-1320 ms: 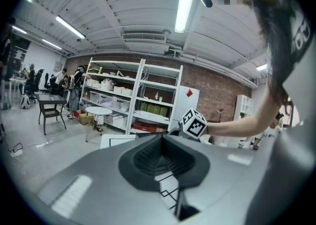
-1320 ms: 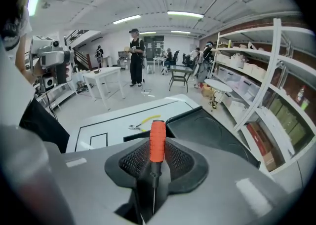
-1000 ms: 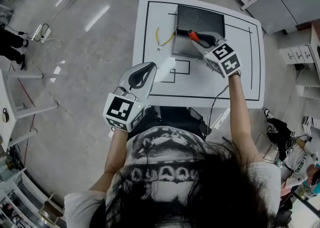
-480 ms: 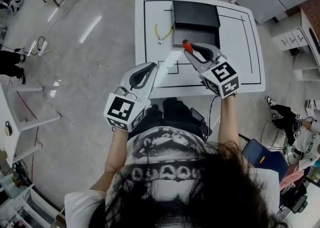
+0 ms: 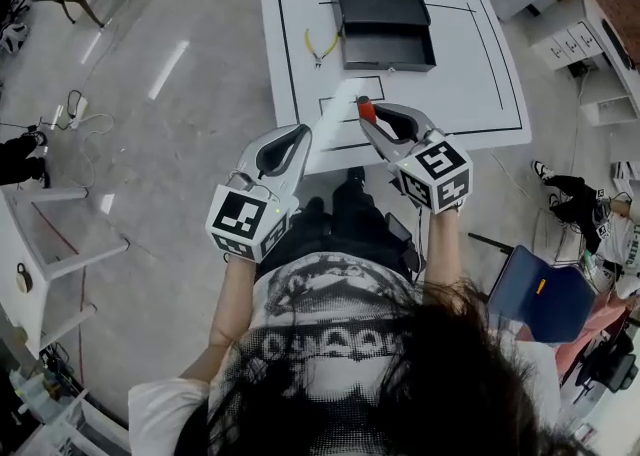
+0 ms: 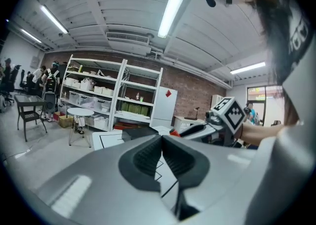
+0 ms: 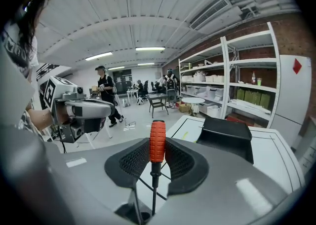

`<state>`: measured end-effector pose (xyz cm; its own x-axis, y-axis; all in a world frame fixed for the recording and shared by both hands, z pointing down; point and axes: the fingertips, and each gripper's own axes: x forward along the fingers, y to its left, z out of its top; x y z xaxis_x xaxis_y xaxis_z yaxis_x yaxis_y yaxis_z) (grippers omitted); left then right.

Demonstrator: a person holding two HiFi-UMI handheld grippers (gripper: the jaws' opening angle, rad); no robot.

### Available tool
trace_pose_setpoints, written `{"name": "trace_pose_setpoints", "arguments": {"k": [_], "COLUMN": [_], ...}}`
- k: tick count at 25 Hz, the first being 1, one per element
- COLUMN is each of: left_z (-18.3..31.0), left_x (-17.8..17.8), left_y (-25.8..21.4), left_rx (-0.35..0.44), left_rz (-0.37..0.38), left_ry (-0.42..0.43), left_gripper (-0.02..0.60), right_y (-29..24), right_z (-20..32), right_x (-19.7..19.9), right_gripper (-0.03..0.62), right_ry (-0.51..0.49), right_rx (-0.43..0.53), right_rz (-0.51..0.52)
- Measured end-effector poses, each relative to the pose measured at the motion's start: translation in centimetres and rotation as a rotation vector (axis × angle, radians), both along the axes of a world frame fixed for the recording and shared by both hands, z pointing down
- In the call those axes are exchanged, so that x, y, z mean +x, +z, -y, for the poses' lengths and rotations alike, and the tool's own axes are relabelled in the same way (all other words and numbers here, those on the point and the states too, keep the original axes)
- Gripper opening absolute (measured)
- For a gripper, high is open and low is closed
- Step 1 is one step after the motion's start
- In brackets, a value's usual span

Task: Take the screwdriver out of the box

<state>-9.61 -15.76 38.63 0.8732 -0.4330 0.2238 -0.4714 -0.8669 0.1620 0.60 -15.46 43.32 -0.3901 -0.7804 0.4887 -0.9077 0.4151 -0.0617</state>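
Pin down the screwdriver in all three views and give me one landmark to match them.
Head view: screwdriver just right of centre, red handle in the right gripper jaws, over the table.
Left gripper view: only a red sliver at centre, next to the right gripper.
Right gripper view: centre, red handle upright between the jaws.
Shared landmark: the black box.

the setting was a lab-like workshop: brick wall [image 6: 193, 93], stocked shelves [image 6: 101, 95], strip lights [image 6: 174, 7], a line-marked white table [image 5: 472, 56].
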Motion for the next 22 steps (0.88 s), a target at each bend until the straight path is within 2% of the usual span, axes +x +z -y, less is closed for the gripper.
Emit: {"name": "trace_pose_setpoints", "arguments": {"k": [11,16,22], "left_z": [-1.8,-2.7,-6.2], "left_x": [0.9,1.9,4.1], "left_y": [-0.5,-0.5,-0.2], "left_rx": [0.001,-0.004,-0.012], "left_rz": [-0.026,-0.028,-0.016], "left_ry": [0.031,-0.004,-0.062], "left_gripper": [0.000,0.000,0.000], "right_y": [-0.6,-0.5,-0.5], "right_z": [-2.8,-4.7,-9.1], "right_x": [-0.9,-0.4,1.8], "right_gripper": [0.103,0.103,0.103], "right_ry": [0.020,-0.007,-0.044], "right_rx": [-0.004,-0.014,-0.012], "right_rz": [0.016,0.028,0.049]}}
